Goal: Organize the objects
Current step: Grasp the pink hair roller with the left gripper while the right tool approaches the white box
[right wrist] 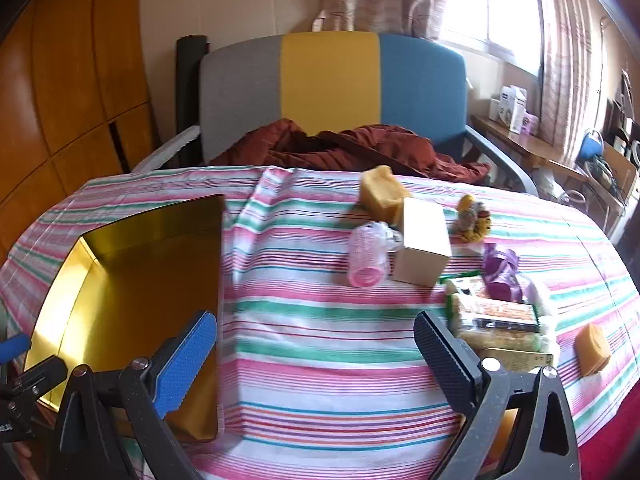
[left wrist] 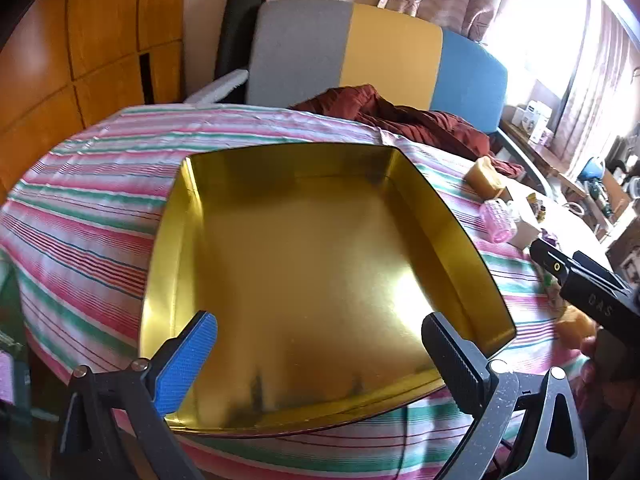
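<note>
Sitting empty on the left part of the table, a gold tin (left wrist: 304,264) waits with its shiny floor bare. Loose items lie well apart from it to the right: a pink bottle (right wrist: 368,254) on its side touching a cream box (right wrist: 424,246), a yellow sponge (right wrist: 380,192) behind them, a small toy figure (right wrist: 474,214), a purple bag (right wrist: 502,272), a snack packet (right wrist: 500,318), and an orange block (right wrist: 592,344) near the right edge.

Left gripper (left wrist: 320,356) hangs over the tin's near rim, fingers spread wide, nothing between them. Right gripper (right wrist: 316,360) hovers over bare cloth between the tin and the clutter, fingers likewise spread, empty.

Risks, as I judge them: the bottle is round and lying down, so a glancing touch could roll it. The items are crowded; reaching for one may nudge its neighbour. The tin is light-looking with thin walls and could skid on the cloth if bumped. The orange block sits close to the edge.

Surface: striped cloth (right wrist: 320,320) in pink, green and white, creased in the middle. Beyond: a chair (right wrist: 332,92) in grey, yellow and blue with a dark red garment (right wrist: 352,148) on it, wooden panels left, bright curtained window right.
</note>
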Action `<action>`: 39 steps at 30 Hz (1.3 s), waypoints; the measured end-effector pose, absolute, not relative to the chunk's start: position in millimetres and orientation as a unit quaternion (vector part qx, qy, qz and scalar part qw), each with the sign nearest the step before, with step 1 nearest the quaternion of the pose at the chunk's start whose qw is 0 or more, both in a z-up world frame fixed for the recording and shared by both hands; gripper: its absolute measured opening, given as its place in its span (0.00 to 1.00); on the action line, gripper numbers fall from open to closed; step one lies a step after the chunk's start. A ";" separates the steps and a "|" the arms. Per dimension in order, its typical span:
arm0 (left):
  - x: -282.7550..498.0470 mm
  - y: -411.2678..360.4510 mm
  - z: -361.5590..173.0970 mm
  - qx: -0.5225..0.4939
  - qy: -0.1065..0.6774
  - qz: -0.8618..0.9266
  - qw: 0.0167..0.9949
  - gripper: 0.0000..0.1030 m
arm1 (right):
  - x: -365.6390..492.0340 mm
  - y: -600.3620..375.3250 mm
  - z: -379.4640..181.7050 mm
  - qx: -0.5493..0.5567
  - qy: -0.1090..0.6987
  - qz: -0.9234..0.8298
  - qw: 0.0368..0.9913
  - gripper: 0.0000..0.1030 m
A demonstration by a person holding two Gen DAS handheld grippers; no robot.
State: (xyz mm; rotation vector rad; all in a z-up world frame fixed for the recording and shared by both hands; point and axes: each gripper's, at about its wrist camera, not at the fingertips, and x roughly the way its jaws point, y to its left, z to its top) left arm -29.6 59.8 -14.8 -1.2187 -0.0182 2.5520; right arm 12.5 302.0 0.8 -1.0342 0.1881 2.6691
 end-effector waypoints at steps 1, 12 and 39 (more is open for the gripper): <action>-29.4 61.5 -14.0 -0.425 -0.006 0.891 0.160 1.00 | 12.4 306.5 1.3 -0.358 0.067 0.921 0.139 0.98; -35.6 101.7 12.5 -0.401 0.020 0.884 0.239 1.00 | 12.7 378.2 19.2 -0.362 0.099 0.909 0.182 0.98; -139.1 315.9 -8.4 -0.487 0.025 0.803 0.343 1.00 | 2.8 512.6 18.6 -0.343 0.214 0.892 0.203 0.98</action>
